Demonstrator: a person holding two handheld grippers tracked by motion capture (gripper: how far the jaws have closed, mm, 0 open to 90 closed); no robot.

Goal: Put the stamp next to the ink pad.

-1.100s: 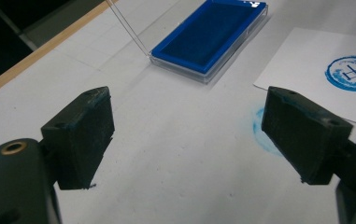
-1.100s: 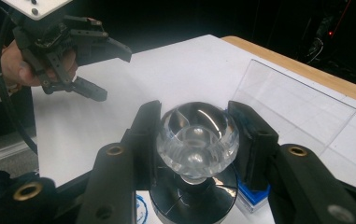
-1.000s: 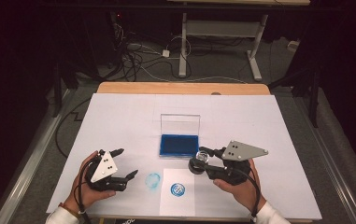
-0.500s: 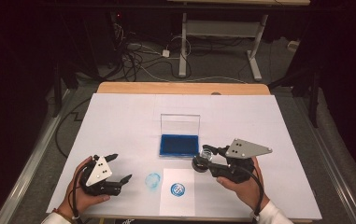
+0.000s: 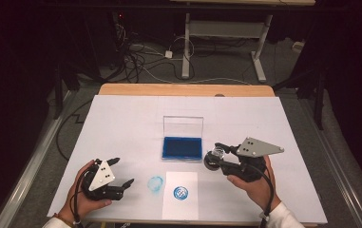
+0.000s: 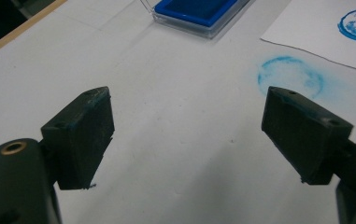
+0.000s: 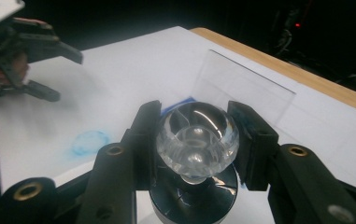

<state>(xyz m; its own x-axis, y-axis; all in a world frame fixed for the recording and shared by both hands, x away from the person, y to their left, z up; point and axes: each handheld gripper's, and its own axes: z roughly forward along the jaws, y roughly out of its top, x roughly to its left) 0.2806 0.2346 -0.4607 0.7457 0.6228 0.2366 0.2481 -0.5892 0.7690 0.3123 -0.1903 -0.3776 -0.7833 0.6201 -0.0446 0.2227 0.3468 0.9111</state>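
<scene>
1. Nearest, at the front edge of the white table: a small white paper with a round blue stamp print on it.
2. Just left of the paper: a pale blue smudge right on the table top.
3. Further left, near the front: left gripper, jaws wide apart, nothing between them, pointing right toward the smudge.
4. On the right, a bit further back: right gripper, jaws squeezed tight on the clear knob of a stamp, black round base under the knob.
5. Stamp up off the table, just beside the right near corner of the ink pad.
6. Further back, in the middle: blue ink pad, clear lid standing up behind it.
7. Far end: brown wooden table edge.
</scene>
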